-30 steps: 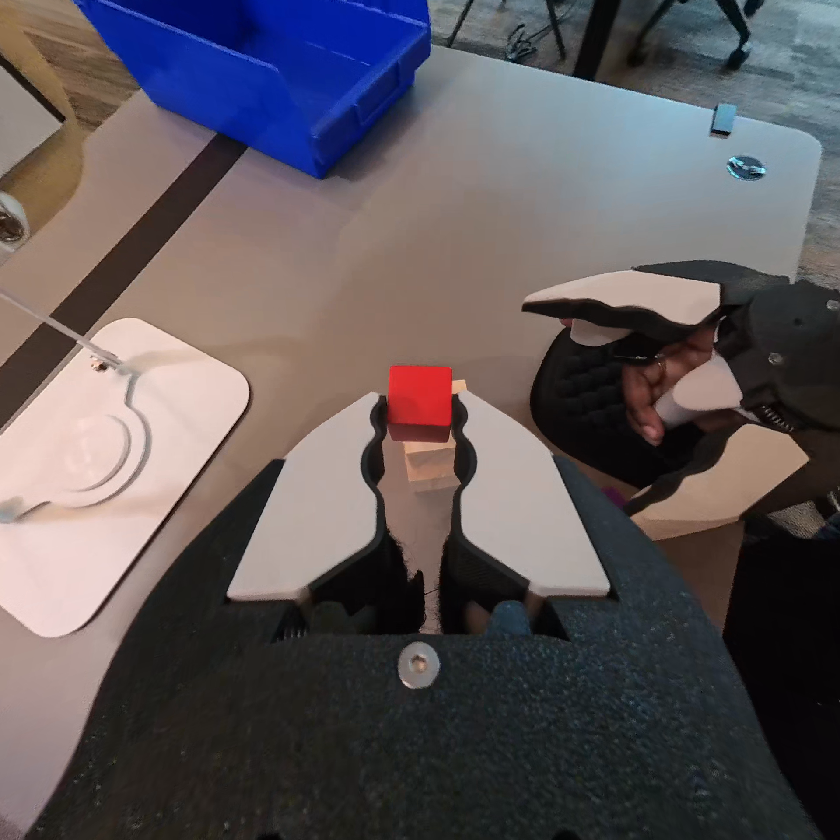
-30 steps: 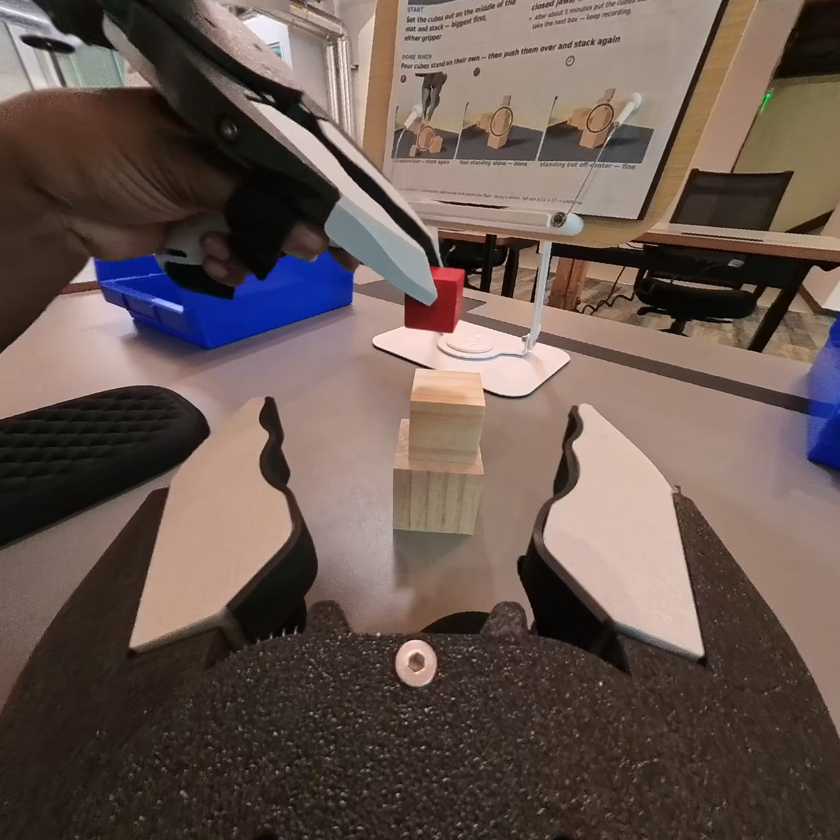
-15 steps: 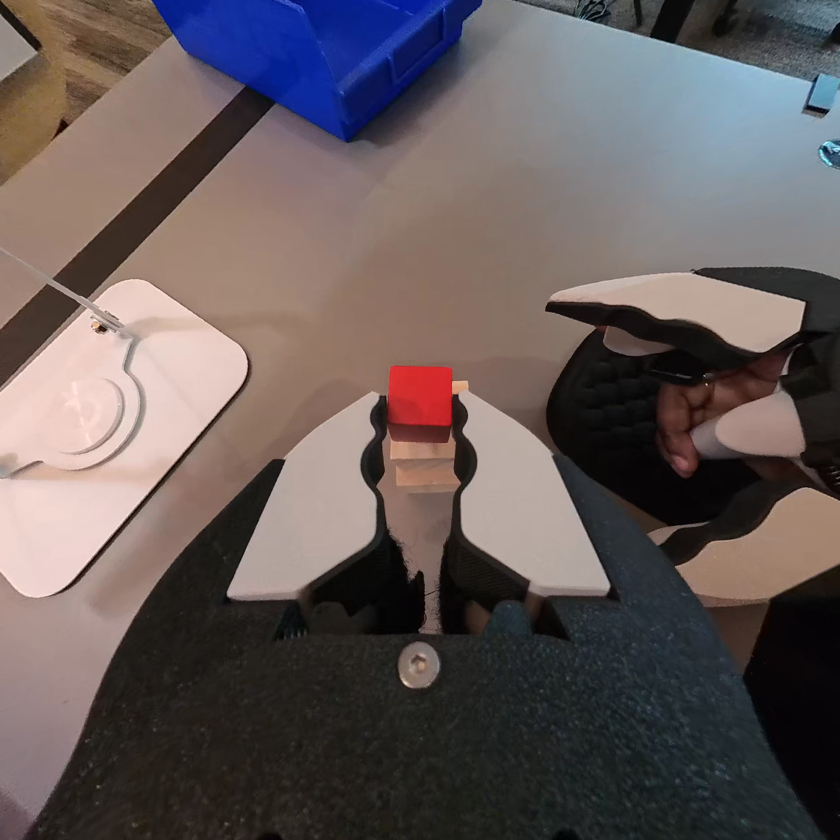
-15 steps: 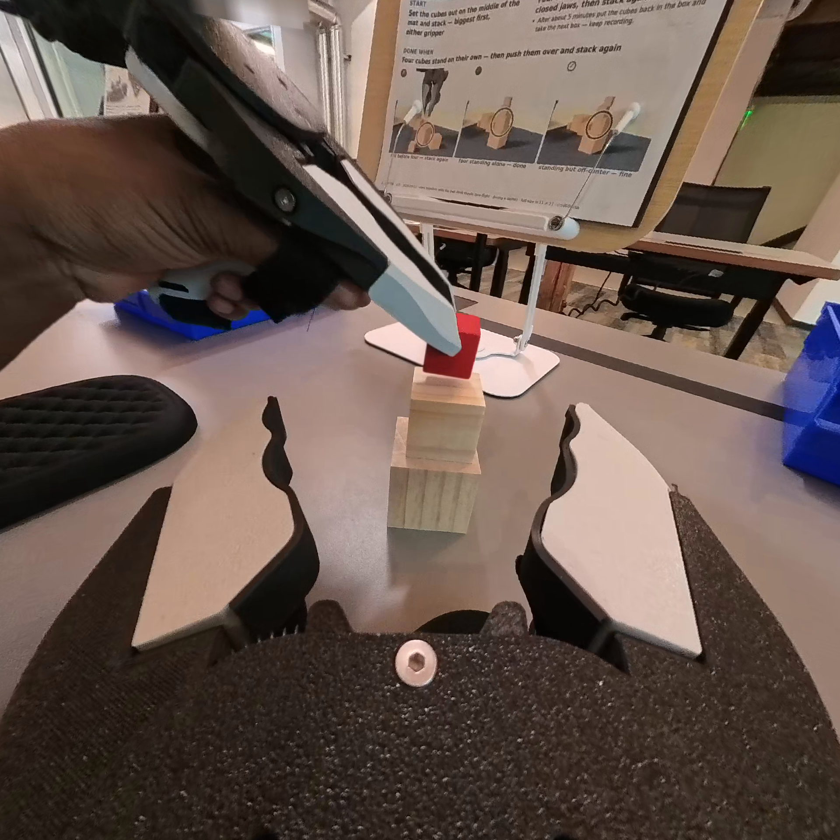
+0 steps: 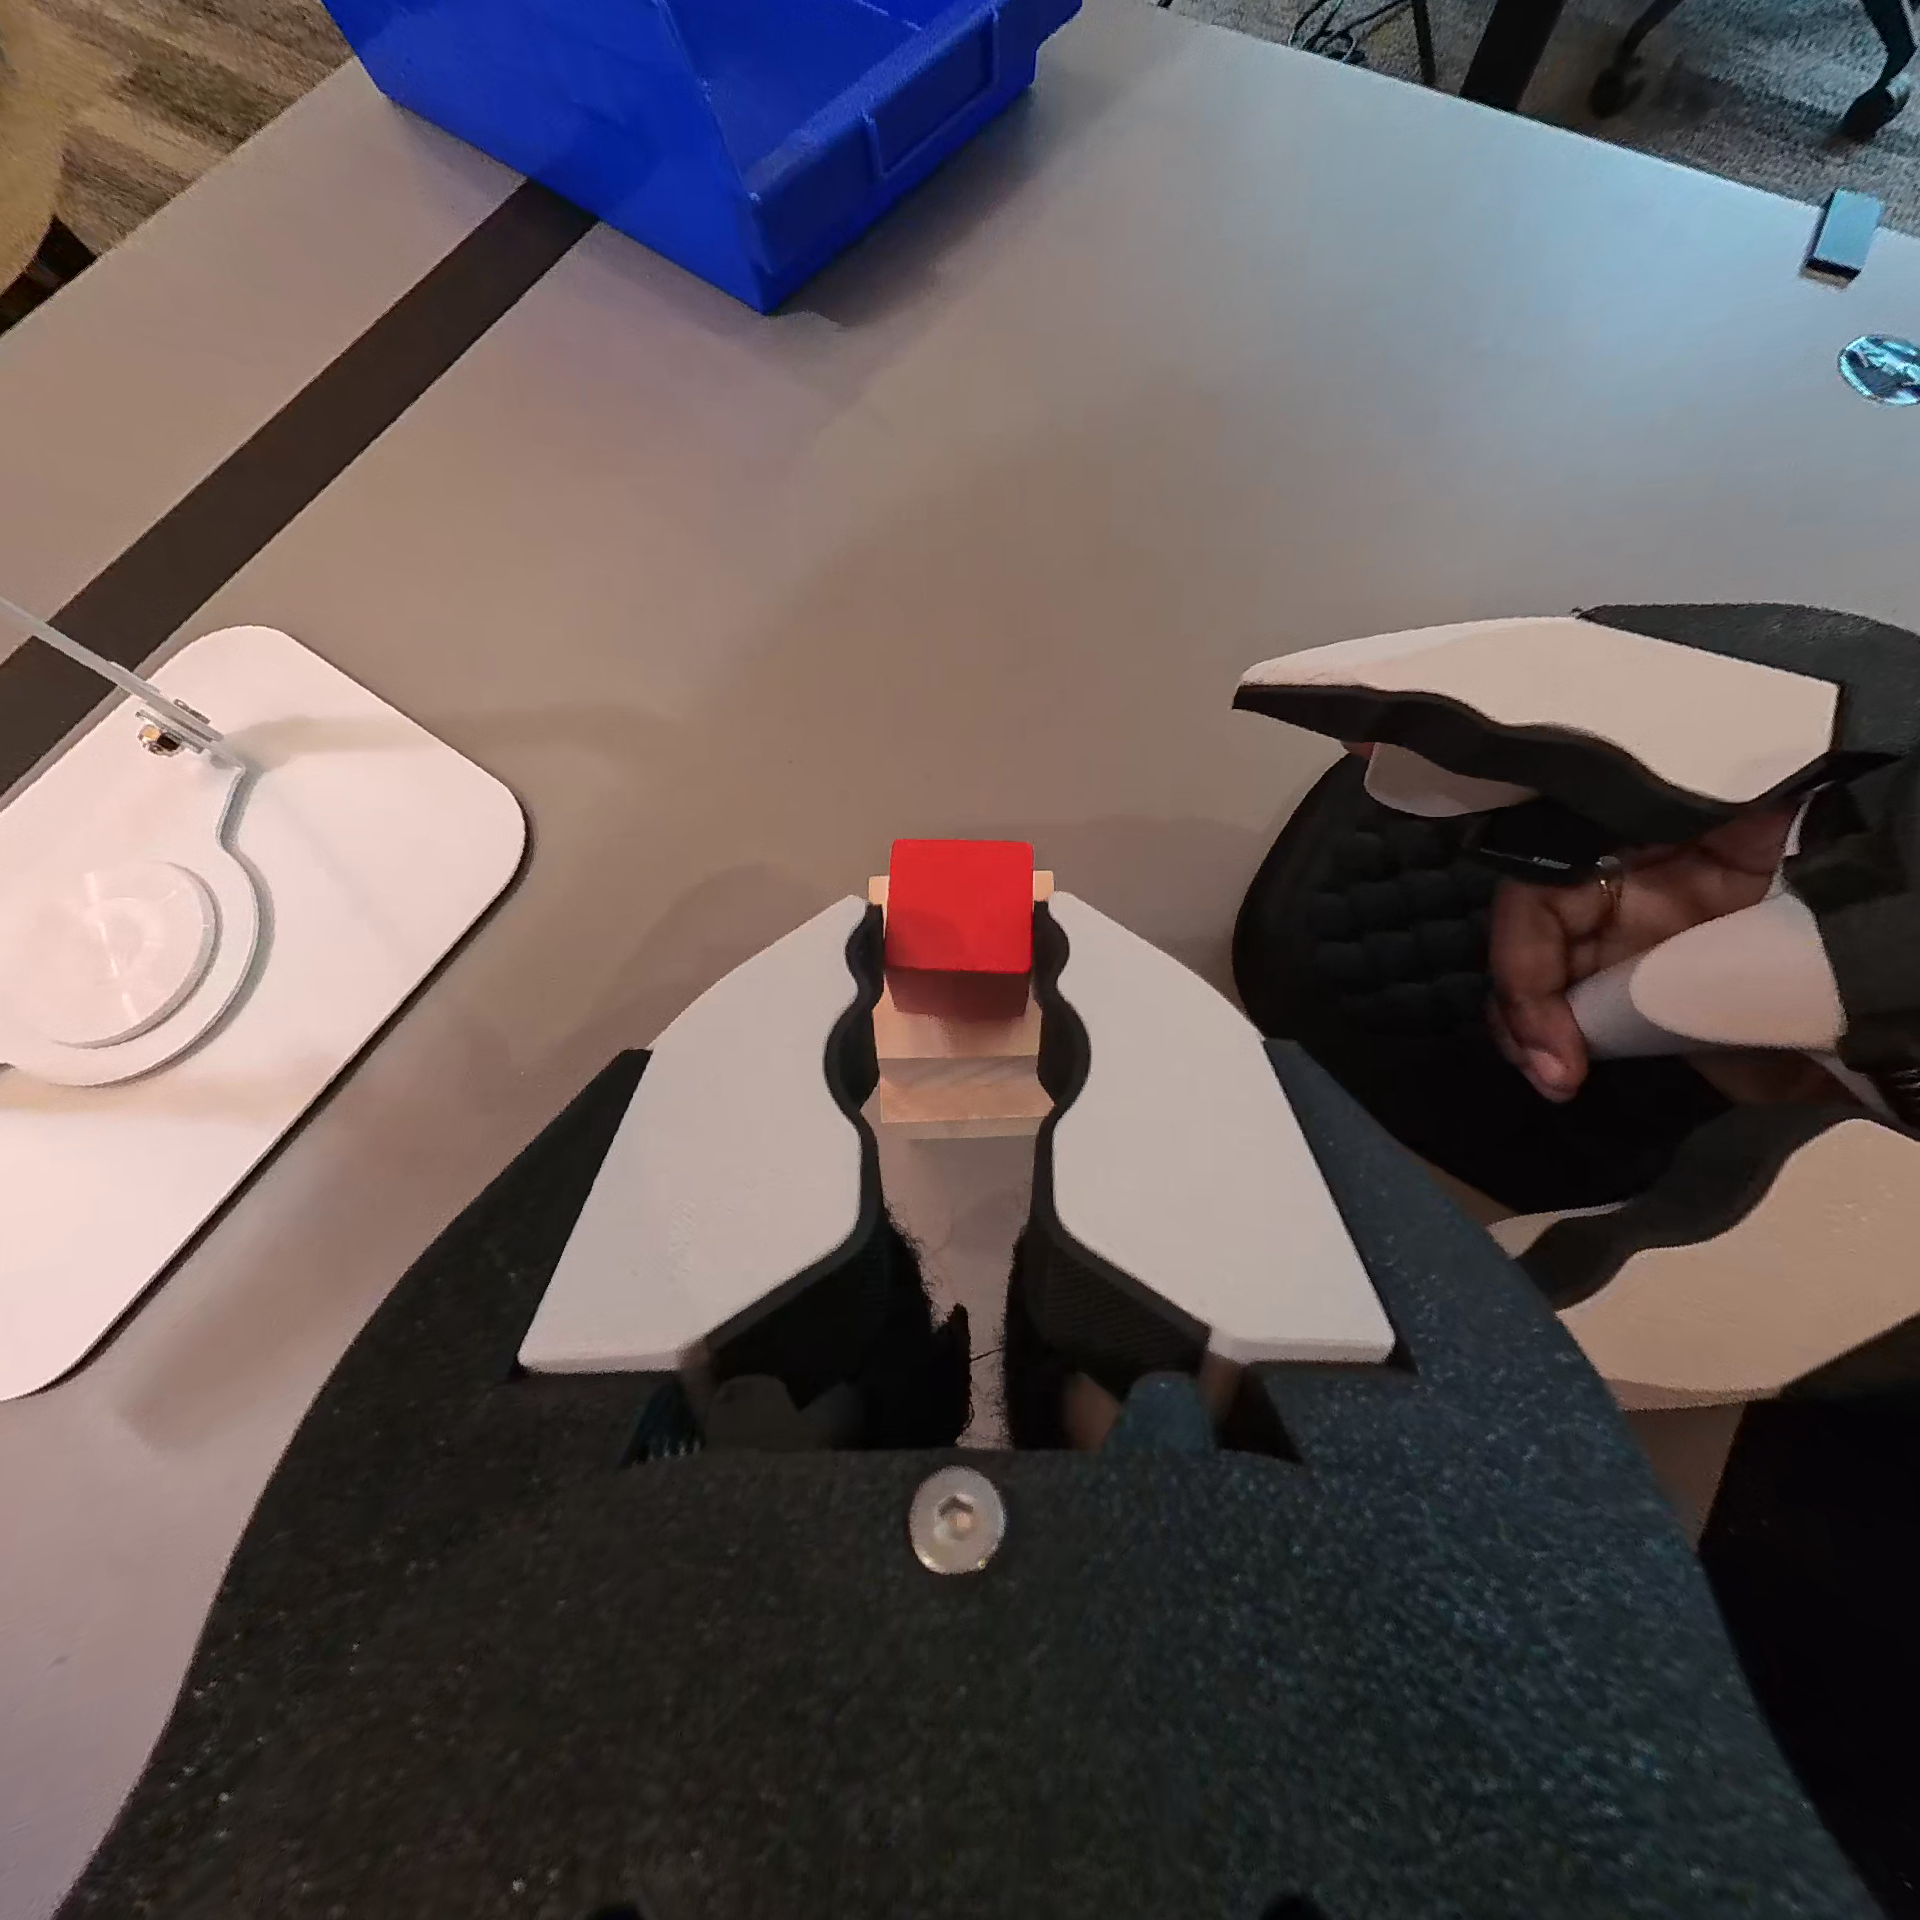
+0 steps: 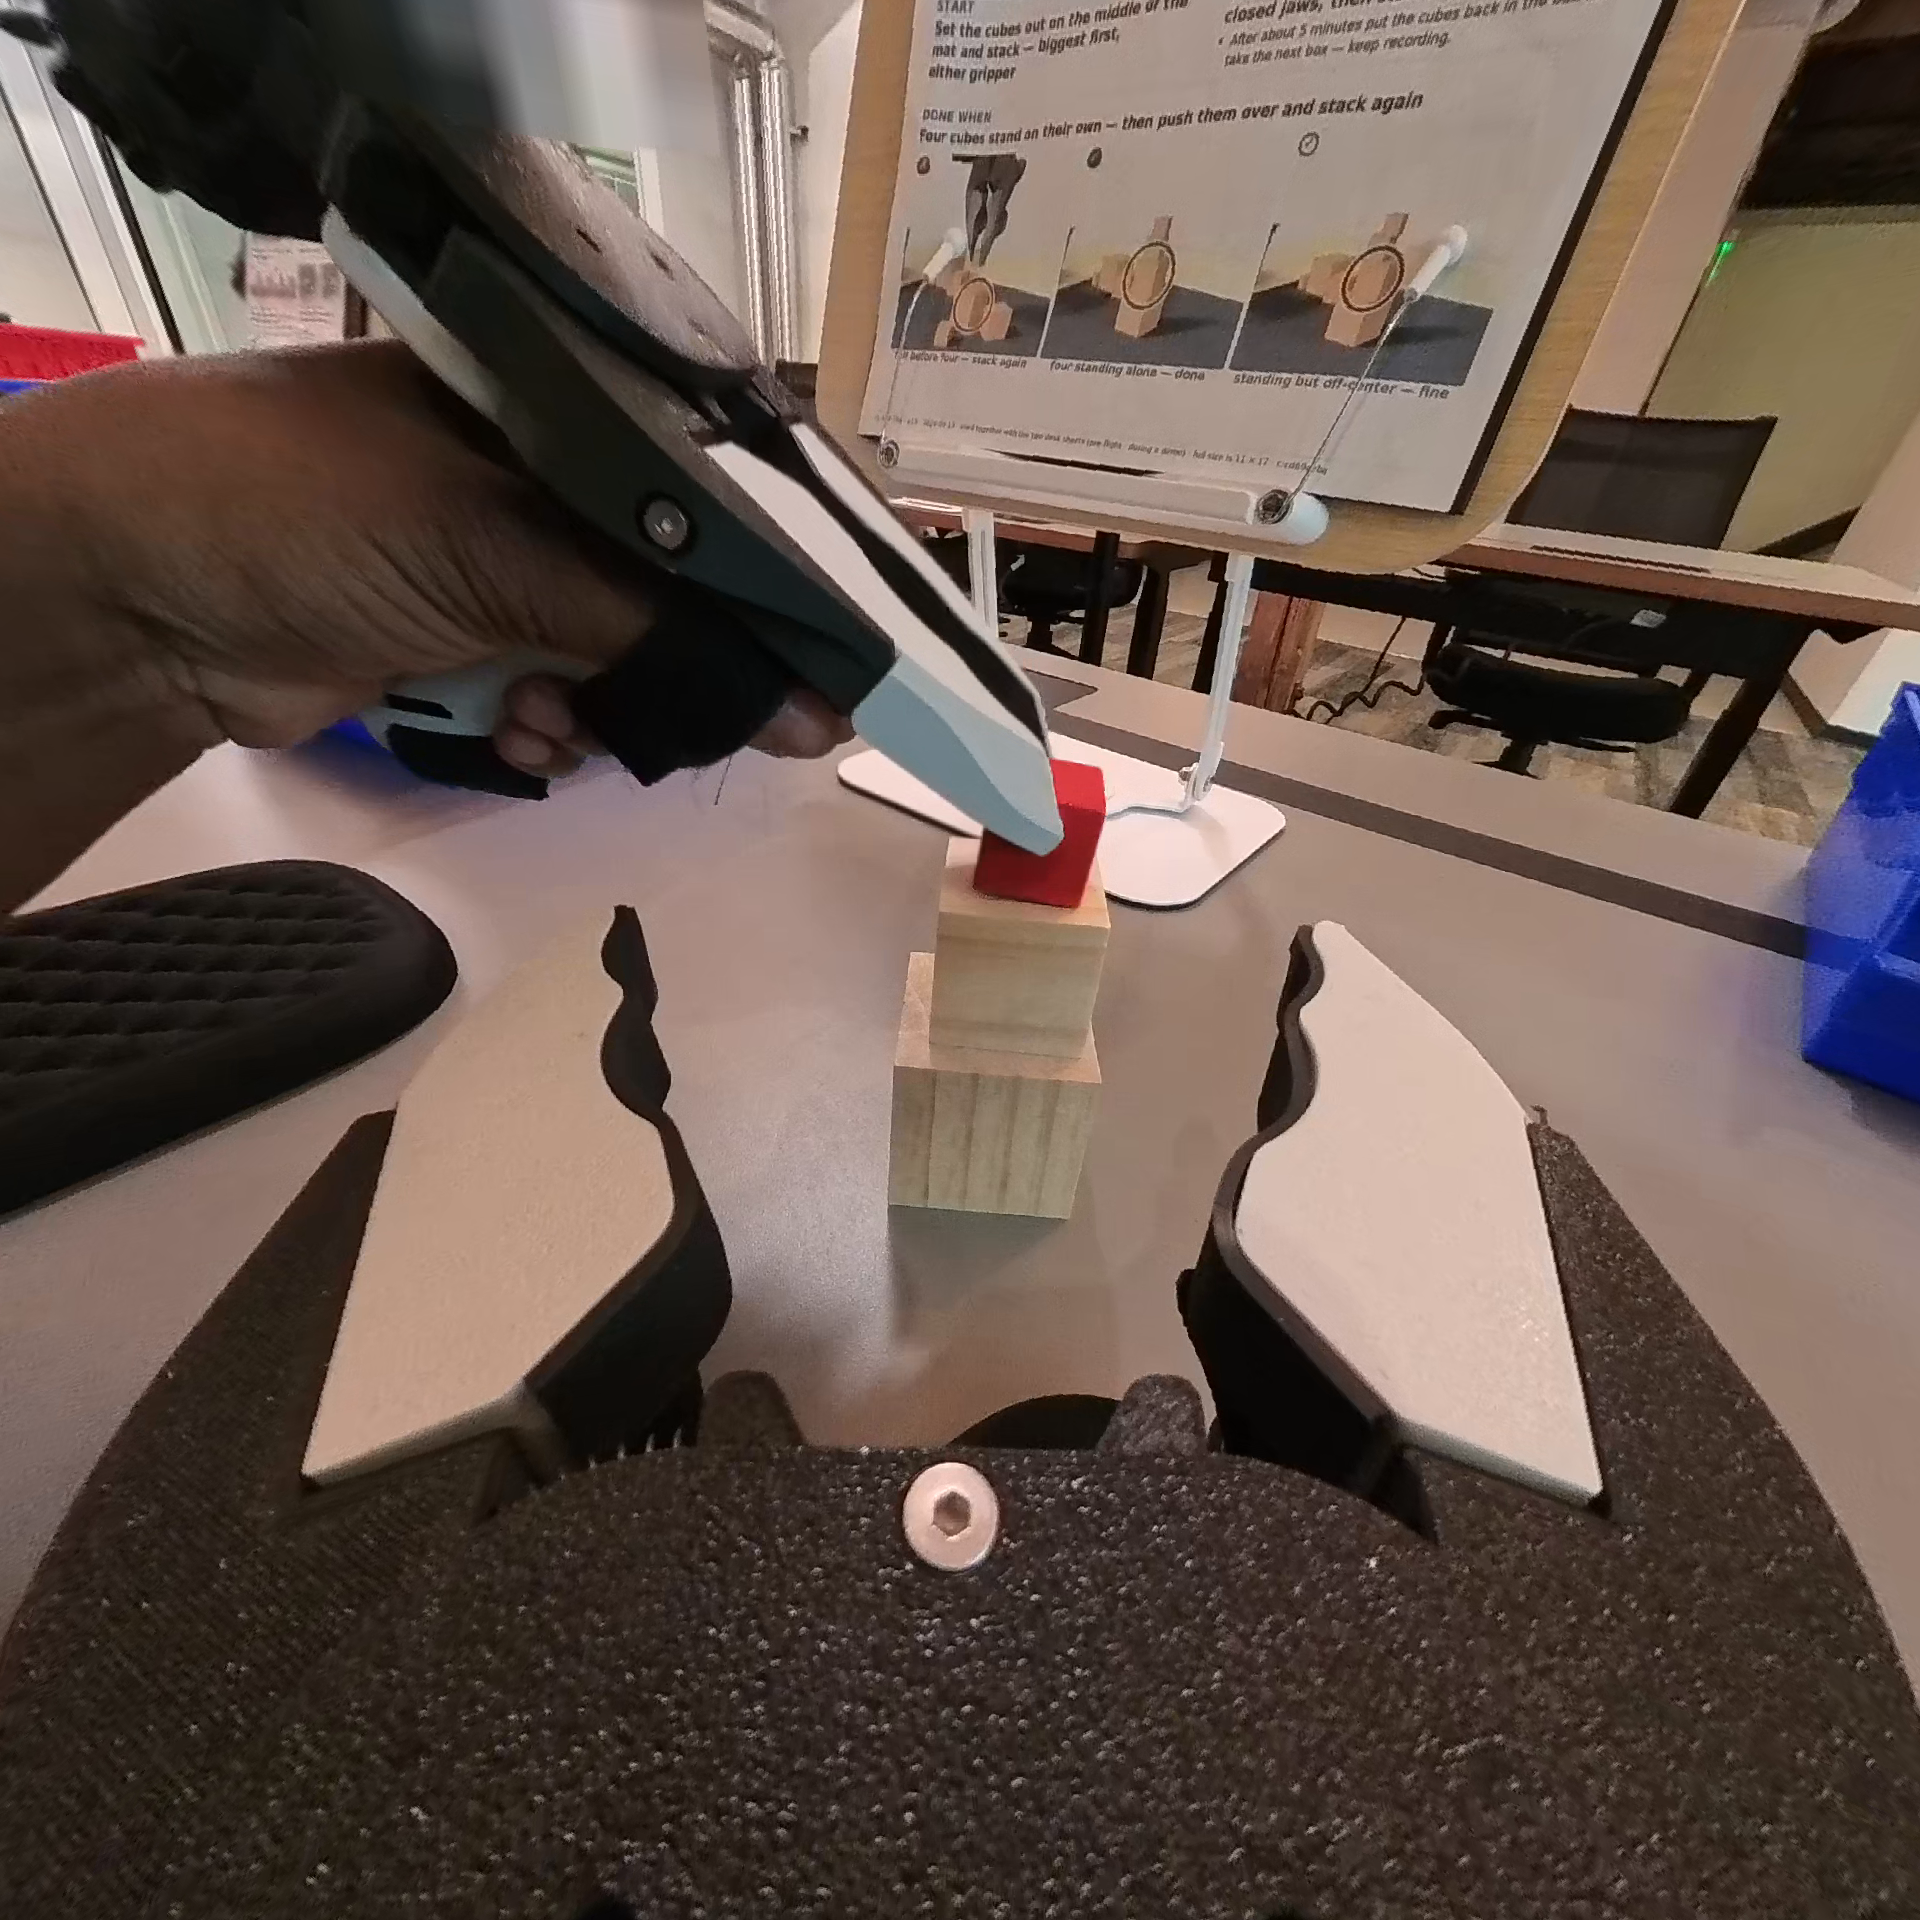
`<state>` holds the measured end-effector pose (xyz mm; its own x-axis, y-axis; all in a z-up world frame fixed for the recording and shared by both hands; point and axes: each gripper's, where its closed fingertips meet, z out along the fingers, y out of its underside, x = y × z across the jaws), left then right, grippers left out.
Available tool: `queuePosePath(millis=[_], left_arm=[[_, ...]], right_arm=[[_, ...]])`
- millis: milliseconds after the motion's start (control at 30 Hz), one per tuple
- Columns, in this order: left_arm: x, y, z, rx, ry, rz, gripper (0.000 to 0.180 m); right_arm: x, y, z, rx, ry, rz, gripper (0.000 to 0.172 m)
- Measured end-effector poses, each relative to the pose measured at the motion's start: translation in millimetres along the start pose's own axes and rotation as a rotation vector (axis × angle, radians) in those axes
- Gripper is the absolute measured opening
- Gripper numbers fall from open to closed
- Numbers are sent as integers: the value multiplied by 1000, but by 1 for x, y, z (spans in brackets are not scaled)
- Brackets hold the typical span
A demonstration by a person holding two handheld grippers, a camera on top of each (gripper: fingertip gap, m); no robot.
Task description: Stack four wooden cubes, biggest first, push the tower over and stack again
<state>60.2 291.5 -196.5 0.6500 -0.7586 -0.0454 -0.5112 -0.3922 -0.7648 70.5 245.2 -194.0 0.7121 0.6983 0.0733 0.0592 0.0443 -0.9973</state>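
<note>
My left gripper is shut on a small red cube, both pads pressed on its sides. The red cube rests on top of a stack of two wooden cubes: a smaller one on a larger one. In the right wrist view the left gripper comes down from the upper left with the red cube at its tip. My right gripper is open and empty, low on the table just in front of the stack. It also shows at the right of the left wrist view.
A grey table carries a blue bin at the back, a white stand base at the left and a black padded rest. A board with an instruction sheet stands behind. Another blue bin is at right. There is about 6 cm between the tips of the two grippers.
My left gripper has come down with the red cube, from above the stack onto the top wooden cube. The right gripper stayed open and nearly still.
</note>
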Motion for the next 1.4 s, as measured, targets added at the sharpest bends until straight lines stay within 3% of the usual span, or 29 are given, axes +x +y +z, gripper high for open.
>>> queuePosePath(millis=[167, 300, 367, 467, 533, 667, 867, 933, 1133, 1400], left_arm=[[-2, 1, 0, 7, -5, -3, 30], [-7, -3, -7, 31, -26, 14, 56], [-12, -8, -21, 77, -44, 56, 68], [-15, -10, -51, 201, -29, 167, 73], [-9, 1, -70, 263, 22, 200, 74], [22, 38, -82, 350, 117, 84, 85], [64, 95, -42, 199, 9, -63, 80], [83, 104, -30, 132, 40, -69, 73], [117, 101, -4, 73, 147, -132, 57], [120, 104, 13, 10, 95, -70, 42]], right_arm=[[0, 0, 0, -1, -2, -1, 113], [0, 0, 0, 2, -5, 1, 112], [0, 0, 0, 4, -9, 8, 112], [1, -1, -1, 8, -16, 33, 112], [3, -1, -1, 8, -18, 51, 112], [5, 0, -1, 8, -12, 66, 111], [6, -1, -1, 11, -2, 63, 111], [6, -1, -1, 14, -3, 67, 111], [9, -3, -3, 30, 5, 91, 111], [10, -3, -4, 37, 1, 103, 110]])
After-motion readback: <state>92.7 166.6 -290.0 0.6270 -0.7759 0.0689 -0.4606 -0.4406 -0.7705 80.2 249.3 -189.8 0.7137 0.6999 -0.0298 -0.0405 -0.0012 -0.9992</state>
